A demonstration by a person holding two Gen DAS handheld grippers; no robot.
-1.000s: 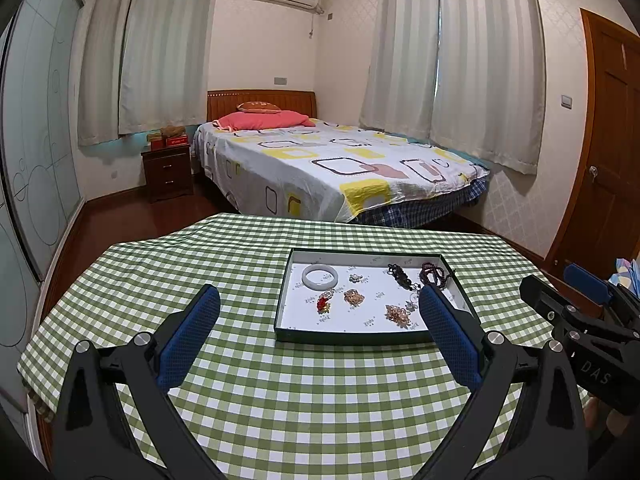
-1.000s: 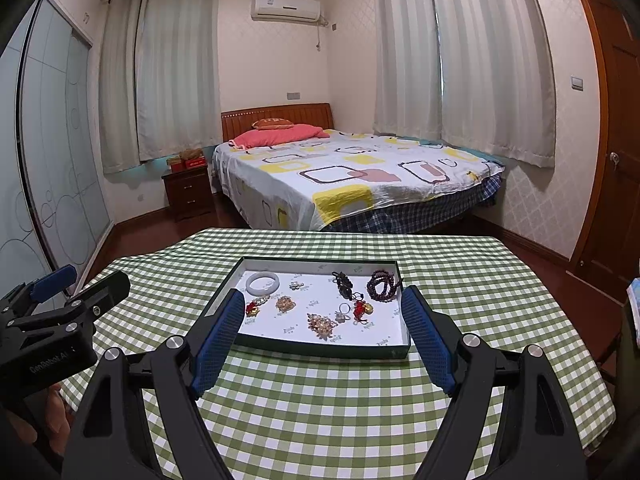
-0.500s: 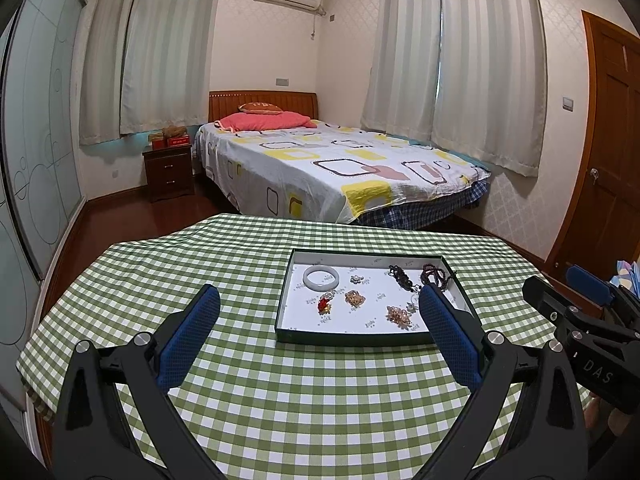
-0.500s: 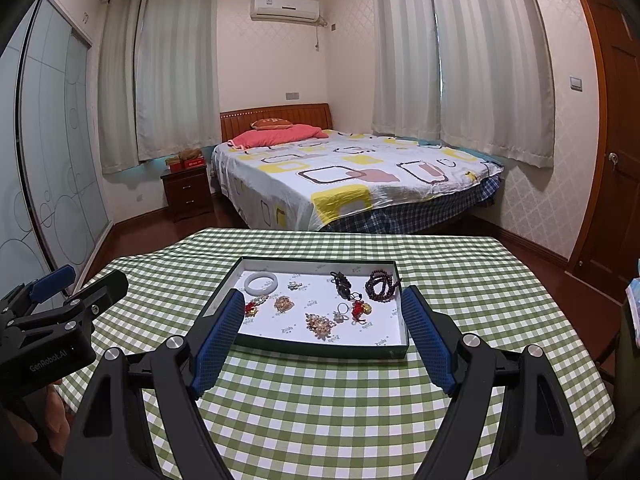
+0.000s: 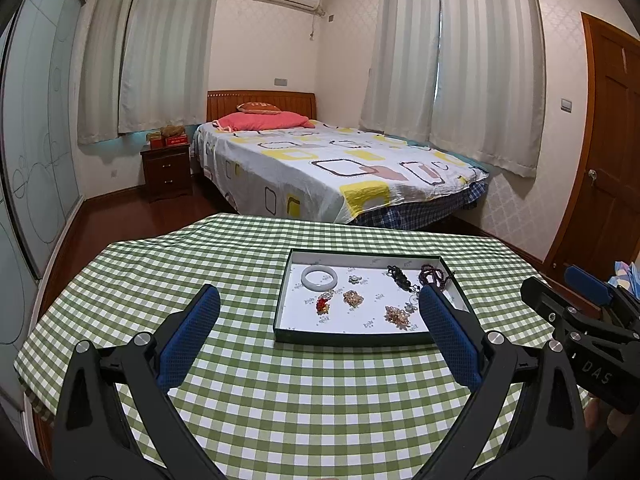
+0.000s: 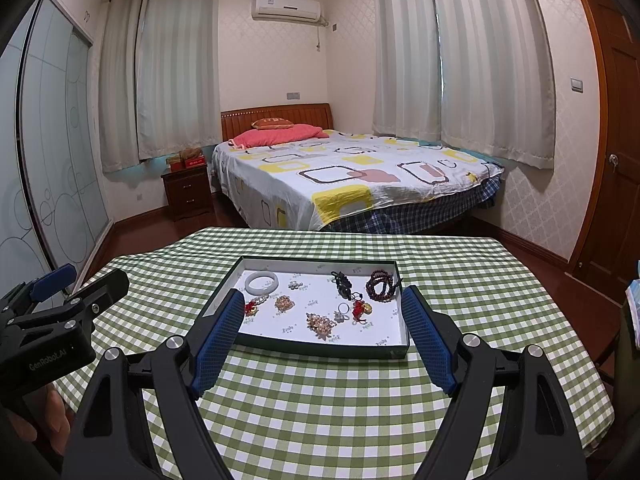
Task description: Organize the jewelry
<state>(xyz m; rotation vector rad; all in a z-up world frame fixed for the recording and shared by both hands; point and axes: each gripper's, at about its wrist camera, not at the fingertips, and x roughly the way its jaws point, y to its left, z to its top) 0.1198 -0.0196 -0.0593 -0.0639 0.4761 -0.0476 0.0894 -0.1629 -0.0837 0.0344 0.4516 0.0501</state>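
"GenRobot.AI" on left gripper (image 6: 84,288), "DAS" on right gripper (image 6: 324,312); both spread wide, empty. Checked tablecloth (image 6: 360,400); bed (image 6: 360,176) at 12 o'clock.

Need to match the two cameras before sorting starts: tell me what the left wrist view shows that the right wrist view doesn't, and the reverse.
Only the left wrist view: the right gripper seen from the side at the right edge.

Only the right wrist view: the left gripper seen from the side at the left edge, and the red and gold charm in plain sight; in the left wrist view a finger covers that spot.

Both: the tray, white bangle, dark bead bracelet, checked tablecloth, bed. Both grippers open, empty.
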